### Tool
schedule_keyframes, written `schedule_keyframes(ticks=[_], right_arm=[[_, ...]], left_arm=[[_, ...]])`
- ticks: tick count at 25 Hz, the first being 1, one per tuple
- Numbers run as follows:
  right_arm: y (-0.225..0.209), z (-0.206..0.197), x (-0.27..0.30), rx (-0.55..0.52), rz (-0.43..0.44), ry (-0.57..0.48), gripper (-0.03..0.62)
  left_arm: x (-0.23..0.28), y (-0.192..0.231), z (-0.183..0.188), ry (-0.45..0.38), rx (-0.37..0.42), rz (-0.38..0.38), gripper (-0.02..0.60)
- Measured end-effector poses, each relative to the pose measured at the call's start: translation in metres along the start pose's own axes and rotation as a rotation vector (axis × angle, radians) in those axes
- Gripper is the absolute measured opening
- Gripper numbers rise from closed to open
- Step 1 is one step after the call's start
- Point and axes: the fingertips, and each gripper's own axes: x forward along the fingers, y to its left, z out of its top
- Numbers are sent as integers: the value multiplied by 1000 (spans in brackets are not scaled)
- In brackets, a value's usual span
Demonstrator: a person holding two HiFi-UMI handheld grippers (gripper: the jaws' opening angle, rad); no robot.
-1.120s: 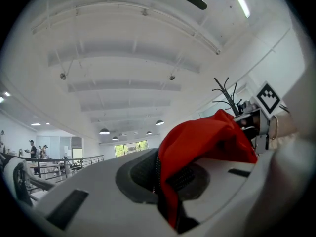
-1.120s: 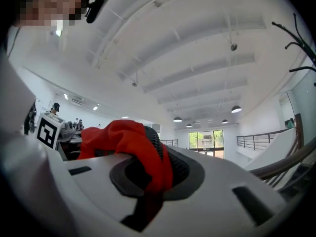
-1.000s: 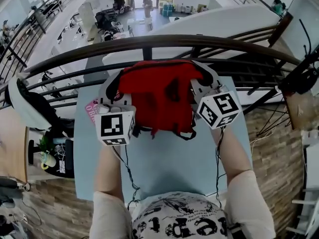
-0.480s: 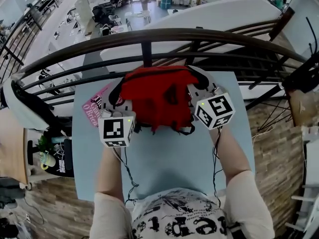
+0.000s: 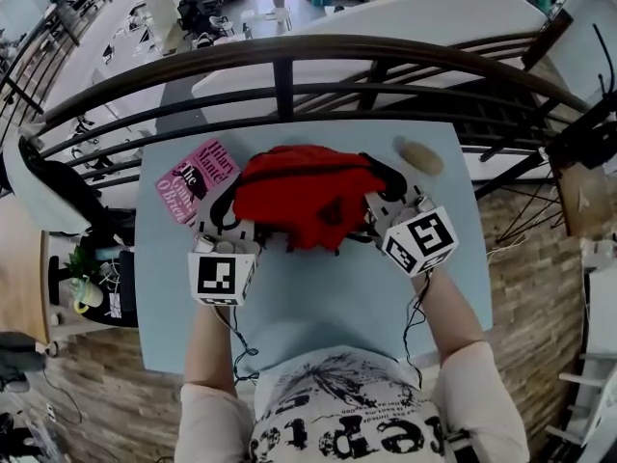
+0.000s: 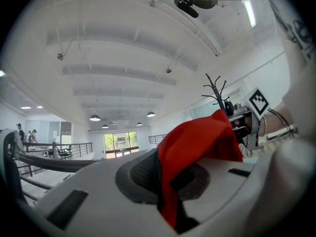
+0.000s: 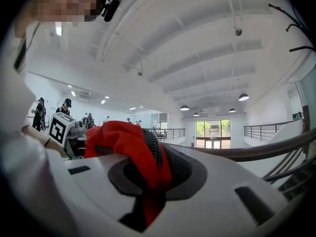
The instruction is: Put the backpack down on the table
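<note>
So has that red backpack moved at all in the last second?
Yes. The red backpack has dropped away from the railing toward the table; the pink book now shows beside it.

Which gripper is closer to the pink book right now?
Left. The left gripper clamps the red backpack right beside the pink book; the right gripper, jaws opening with backpack fabric between them, is on the backpack's far side from it.
</note>
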Motion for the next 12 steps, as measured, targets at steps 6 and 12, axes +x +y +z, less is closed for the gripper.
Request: schedule_keyframes(ticks=[6, 12], right_arm=[[34, -27, -33, 1, 22, 42, 64], [67, -70, -72, 23, 38, 112, 69]], left_arm=[[-46, -20, -26, 33, 4, -7, 31], [-90, -53, -66, 119, -62, -41, 31]])
